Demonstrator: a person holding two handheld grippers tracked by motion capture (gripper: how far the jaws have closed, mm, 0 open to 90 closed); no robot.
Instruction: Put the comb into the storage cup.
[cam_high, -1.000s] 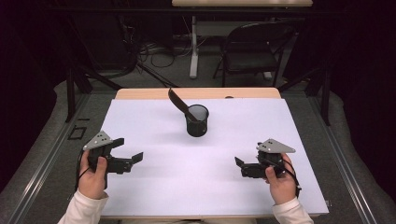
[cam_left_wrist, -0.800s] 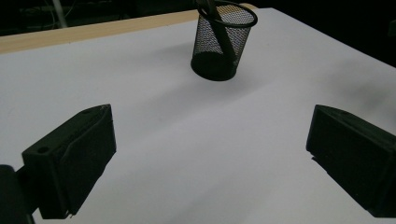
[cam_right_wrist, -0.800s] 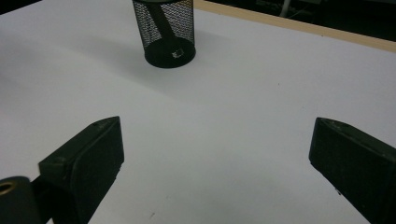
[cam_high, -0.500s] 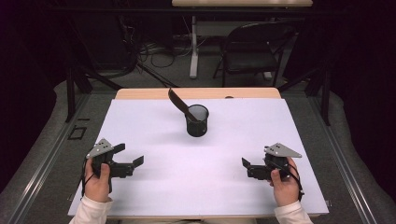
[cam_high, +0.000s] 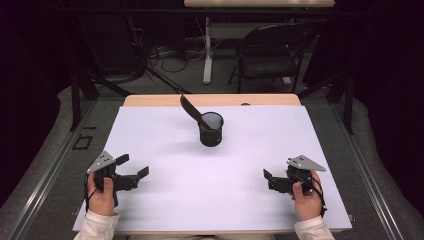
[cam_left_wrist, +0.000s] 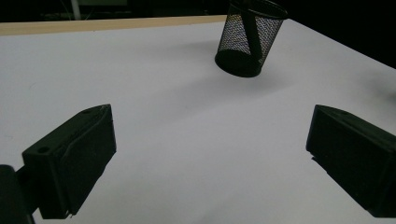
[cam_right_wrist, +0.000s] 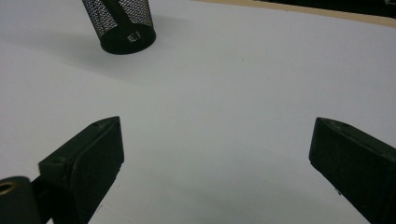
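No text, label or number is legible.

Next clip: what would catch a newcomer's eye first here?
The black mesh cup stands alone near the far middle of the white table, with a dark flat tool leaning out of it toward the far left. Nearer the person, the left gripper and right gripper sit low at the table's two near corners, jaws open and pointing inward at each other, holding nothing.

Black mesh cup upright mid-table, dark spatula leaning inside.
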